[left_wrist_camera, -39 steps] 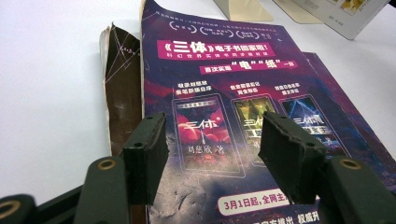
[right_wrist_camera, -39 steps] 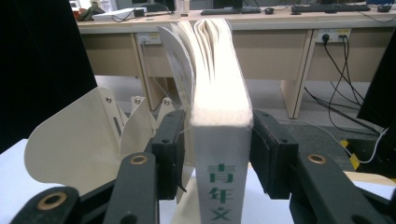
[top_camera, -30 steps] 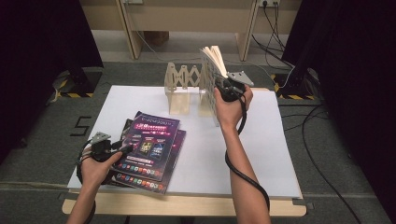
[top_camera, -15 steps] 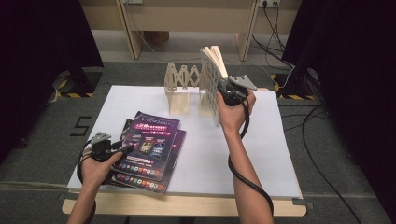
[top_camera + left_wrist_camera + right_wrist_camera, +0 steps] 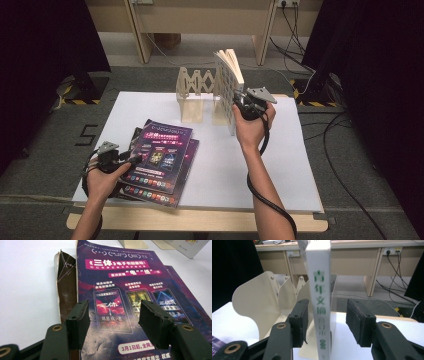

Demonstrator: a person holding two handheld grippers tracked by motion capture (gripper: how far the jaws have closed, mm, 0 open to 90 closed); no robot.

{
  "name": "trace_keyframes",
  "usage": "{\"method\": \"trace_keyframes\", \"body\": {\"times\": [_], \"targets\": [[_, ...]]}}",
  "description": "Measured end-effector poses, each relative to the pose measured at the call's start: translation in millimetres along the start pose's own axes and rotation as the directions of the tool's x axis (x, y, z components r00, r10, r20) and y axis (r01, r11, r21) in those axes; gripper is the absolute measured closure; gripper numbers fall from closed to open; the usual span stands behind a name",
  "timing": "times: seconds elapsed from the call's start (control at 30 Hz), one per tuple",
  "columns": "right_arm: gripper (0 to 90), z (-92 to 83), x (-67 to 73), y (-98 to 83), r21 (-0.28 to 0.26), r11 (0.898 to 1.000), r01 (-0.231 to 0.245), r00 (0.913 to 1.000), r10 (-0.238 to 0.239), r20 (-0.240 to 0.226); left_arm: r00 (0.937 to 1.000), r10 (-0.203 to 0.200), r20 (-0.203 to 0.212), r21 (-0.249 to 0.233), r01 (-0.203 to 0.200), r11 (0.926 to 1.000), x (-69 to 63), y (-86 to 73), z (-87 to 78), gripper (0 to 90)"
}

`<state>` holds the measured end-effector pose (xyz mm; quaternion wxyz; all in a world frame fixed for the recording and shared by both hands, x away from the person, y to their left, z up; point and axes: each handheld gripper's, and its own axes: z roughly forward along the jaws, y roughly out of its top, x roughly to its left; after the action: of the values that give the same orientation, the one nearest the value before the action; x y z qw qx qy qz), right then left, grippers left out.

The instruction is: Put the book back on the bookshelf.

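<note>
A white book (image 5: 229, 82) stands upright on its edge at the right end of a cream folding rack (image 5: 192, 87), spine toward me. My right gripper (image 5: 240, 103) has that spine (image 5: 321, 302) between its jaws, which have just been opening. A gap shows beside the right pad (image 5: 357, 320), so the pads do not press. Purple magazines (image 5: 160, 155) lie stacked at the front left. My left gripper (image 5: 131, 161) hovers open over the top cover (image 5: 120, 277), nothing between its pads (image 5: 81, 320).
A white board (image 5: 290, 165) covers the wooden table. The rack's curved dividers (image 5: 257, 305) stand left of the book. Cables (image 5: 325, 130) trail over the floor at the right, and a desk with sockets (image 5: 392, 251) stands behind the table.
The right hand has shifted slightly to the right beside the upright book. The left hand and the magazines have not moved.
</note>
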<state>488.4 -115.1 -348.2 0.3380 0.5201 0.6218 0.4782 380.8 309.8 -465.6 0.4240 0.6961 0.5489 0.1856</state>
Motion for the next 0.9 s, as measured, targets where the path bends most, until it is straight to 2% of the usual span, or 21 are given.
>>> {"method": "trace_keyframes", "body": {"times": [0.53,0.9], "targets": [[52.8,-11.4,-4.4,-11.0,0.010,1.000,-0.003,1.0000,0.003,-0.004,0.9995,-0.003,-0.030,0.018,0.004,0.9998,6.2,4.2,5.2,40.9],[52.8,-17.3,-4.5,-16.6,0.016,1.000,-0.001,1.0000,0.001,-0.009,0.9993,-0.010,-0.036,0.027,0.011,0.9996,9.0,5.8,7.8,41.1]]}}
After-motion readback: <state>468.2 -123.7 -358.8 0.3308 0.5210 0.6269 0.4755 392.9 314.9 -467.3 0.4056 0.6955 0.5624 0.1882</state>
